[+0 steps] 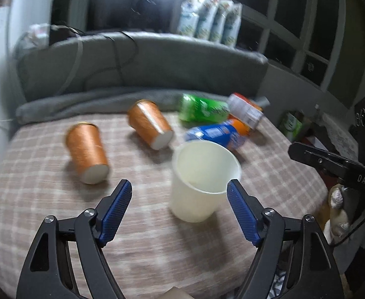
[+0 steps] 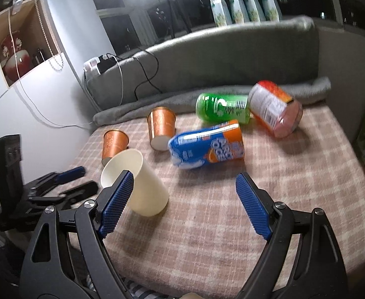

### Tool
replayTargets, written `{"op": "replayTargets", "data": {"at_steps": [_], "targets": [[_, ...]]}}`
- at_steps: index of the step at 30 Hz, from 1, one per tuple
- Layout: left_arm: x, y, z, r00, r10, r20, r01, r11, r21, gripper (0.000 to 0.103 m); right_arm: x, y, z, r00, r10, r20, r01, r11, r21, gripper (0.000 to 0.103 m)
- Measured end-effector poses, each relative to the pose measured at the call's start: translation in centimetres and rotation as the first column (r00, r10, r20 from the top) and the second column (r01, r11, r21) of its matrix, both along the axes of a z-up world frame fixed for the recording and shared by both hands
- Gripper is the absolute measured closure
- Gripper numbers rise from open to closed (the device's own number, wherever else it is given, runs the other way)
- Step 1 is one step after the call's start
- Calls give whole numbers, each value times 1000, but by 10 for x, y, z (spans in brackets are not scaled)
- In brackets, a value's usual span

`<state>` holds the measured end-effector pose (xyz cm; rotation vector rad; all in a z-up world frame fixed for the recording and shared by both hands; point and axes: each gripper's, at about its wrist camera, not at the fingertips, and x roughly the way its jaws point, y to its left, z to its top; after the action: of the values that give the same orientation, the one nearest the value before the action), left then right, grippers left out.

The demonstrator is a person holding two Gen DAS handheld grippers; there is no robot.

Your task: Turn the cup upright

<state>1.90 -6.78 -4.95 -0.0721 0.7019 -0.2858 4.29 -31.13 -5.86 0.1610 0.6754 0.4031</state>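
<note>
A plain white paper cup [image 1: 202,182] stands mouth-up on the checked cloth, tilted a little. It sits just ahead of my left gripper [image 1: 180,186], which is open and empty, its right fingertip [image 1: 233,186] close to the cup's rim. In the right wrist view the same cup [image 2: 137,182] leans toward the left, partly behind my left fingertip [image 2: 126,179]. My right gripper [image 2: 185,182] is open and empty, with the cup at its left side. The right gripper's black body shows in the left wrist view [image 1: 332,164].
Two orange cups [image 1: 88,152] [image 1: 150,127] lie on their sides on the cloth [image 1: 45,199]. A green bottle [image 1: 202,109], a blue-orange can [image 1: 217,134] and an orange-white container [image 1: 247,111] lie farther back. A grey sofa back [image 1: 132,62] rises behind. The surface drops off at right.
</note>
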Motion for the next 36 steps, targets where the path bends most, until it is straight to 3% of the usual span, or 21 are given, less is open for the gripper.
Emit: {"op": "replayTargets", "data": {"at_steps": [5, 11, 15, 17, 22, 27, 36], "targets": [[-15, 24, 16, 988, 119, 103, -118, 993, -12, 24, -7, 10, 11, 996, -32, 84, 37, 998, -60, 11], [-29, 45, 36, 928, 269, 257, -279, 960, 2, 23, -12, 19, 20, 984, -89, 155, 106, 988, -111, 9], [-35, 51, 43, 899, 308, 310, -327, 945, 9, 22, -16, 23, 26, 969, -135, 205, 167, 976, -143, 8], [-39, 53, 46, 888, 319, 332, -343, 939, 16, 22, -19, 25, 30, 956, -164, 243, 205, 966, -157, 0], [-46, 48, 54, 863, 322, 389, -363, 931, 34, 22, -27, 29, 38, 924, -202, 324, 271, 945, -184, 0], [-51, 44, 60, 854, 308, 419, -353, 935, 30, 14, -27, 29, 40, 921, -205, 330, 275, 944, -181, 0], [-50, 42, 62, 862, 303, 408, -341, 940, 22, 11, -27, 26, 42, 915, -233, 330, 297, 942, -158, 0]]}}
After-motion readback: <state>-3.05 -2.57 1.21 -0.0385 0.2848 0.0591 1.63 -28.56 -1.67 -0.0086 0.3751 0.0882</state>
